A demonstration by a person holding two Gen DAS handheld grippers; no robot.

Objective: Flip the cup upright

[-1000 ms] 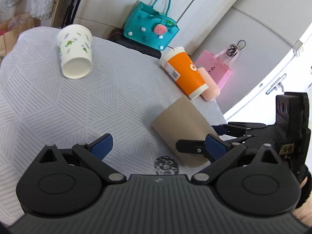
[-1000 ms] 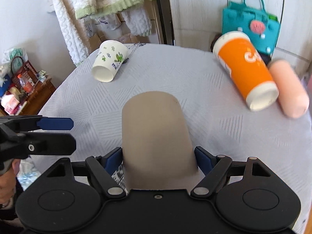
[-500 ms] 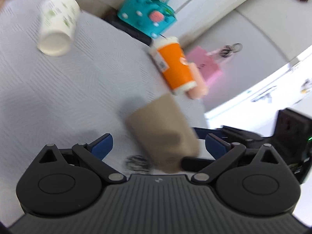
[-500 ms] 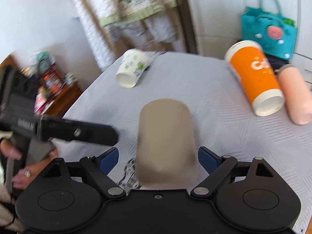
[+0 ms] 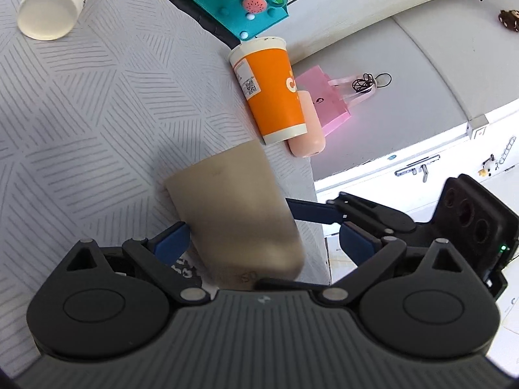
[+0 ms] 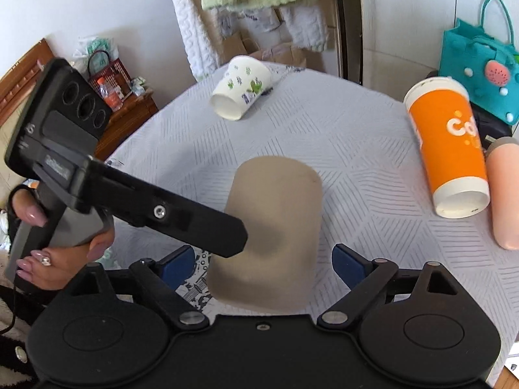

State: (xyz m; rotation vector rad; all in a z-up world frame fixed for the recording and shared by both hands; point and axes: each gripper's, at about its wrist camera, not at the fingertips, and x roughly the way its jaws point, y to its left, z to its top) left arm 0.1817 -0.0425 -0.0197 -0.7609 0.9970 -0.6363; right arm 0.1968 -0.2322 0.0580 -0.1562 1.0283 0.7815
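A plain tan cup (image 5: 236,217) lies on its side on the grey patterned tablecloth (image 5: 81,113), its closed base pointing away; it also shows in the right wrist view (image 6: 272,240). My left gripper (image 5: 262,243) is open, its jaws either side of the cup, and its left blue pad touches or nearly touches the cup wall. My right gripper (image 6: 264,261) is open around the same cup, with gaps on both sides. In the right wrist view, the left gripper's black finger (image 6: 194,223) reaches across to the cup's left side. The cup's mouth is hidden.
An orange cup (image 6: 449,149) and a peach bottle (image 6: 504,191) lie on their sides at the right. A white leaf-print cup (image 6: 241,92) lies at the far side. A teal bag (image 6: 480,64) stands behind the table. The table edge (image 5: 316,194) is close by.
The left gripper has swung in from the side to straddle the tan cup. The right gripper's jaws have opened away from the cup. The cup has stayed lying down.
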